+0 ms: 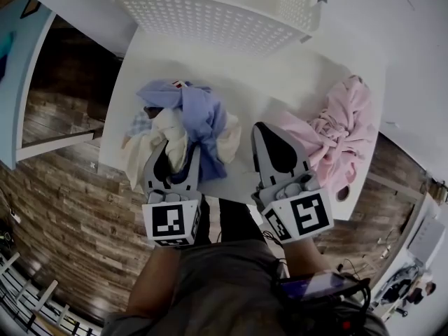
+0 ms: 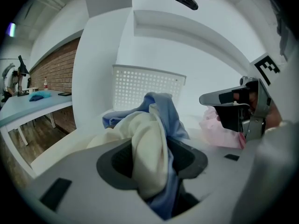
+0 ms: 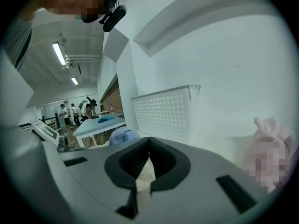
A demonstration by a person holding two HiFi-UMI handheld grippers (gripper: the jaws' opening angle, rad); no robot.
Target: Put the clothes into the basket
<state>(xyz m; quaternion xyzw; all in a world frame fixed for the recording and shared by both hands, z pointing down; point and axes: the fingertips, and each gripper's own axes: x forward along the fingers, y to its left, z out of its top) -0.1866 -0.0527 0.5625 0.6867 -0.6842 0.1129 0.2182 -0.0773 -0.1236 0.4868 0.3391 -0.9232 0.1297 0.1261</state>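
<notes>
Left gripper [image 1: 178, 152] [image 2: 152, 160]: jaws clamped on a bunched fold of the cream garment [image 1: 171, 128] [image 2: 149, 148], with a strip of the blue garment [image 1: 199, 110] [image 2: 163, 111] caught beside it; the cloth fills the gap between both pads. These 2 garments lie in 1 heap on the white table [image 1: 280, 82], on my left side, and the gripped fold rises up out of that heap. Right gripper [image 1: 264, 133] [image 3: 148, 141]: jaws closed tip to tip, nothing held, above bare table between the heap and the pink garment [image 1: 339, 135], which lies crumpled at the table's right edge. The white perforated basket [image 1: 210, 19] [image 2: 140, 85] [image 3: 163, 111] stands upright at the far side of the table, apart from all 3 garments. No clothing is visible in the basket.
</notes>
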